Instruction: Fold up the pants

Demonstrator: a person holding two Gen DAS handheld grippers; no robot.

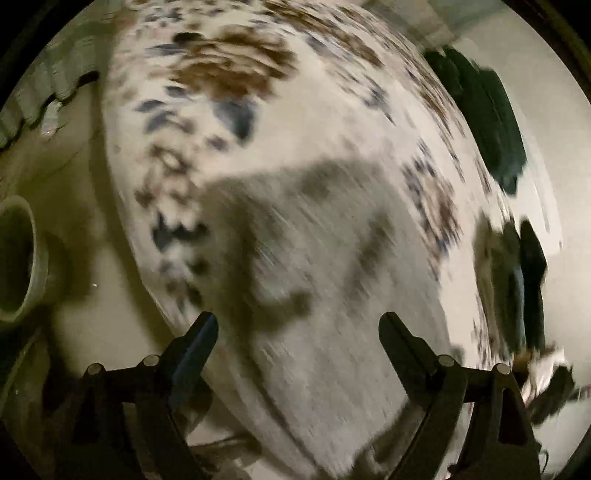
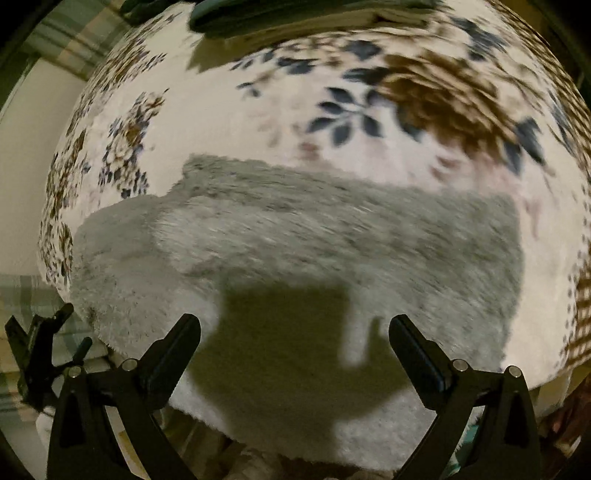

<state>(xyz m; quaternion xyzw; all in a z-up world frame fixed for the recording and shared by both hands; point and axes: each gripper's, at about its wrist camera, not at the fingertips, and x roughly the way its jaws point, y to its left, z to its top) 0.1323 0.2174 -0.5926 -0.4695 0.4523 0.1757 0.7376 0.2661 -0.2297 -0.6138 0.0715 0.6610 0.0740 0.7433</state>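
Grey fuzzy pants (image 2: 295,236) lie folded flat on a white floral-print cover (image 2: 332,110). In the left wrist view the pants (image 1: 314,240) are blurred by motion. My left gripper (image 1: 299,325) is open and empty, held above the near end of the pants. My right gripper (image 2: 295,326) is open and empty above the pants' near edge; its shadow falls on the fabric. The left gripper also shows at the left edge of the right wrist view (image 2: 40,343).
A dark green garment (image 1: 487,110) lies on the right of the cover, also at the top of the right wrist view (image 2: 277,14). A round grey pot (image 1: 18,258) stands on the floor at left. A plaid cloth (image 2: 29,295) lies at left.
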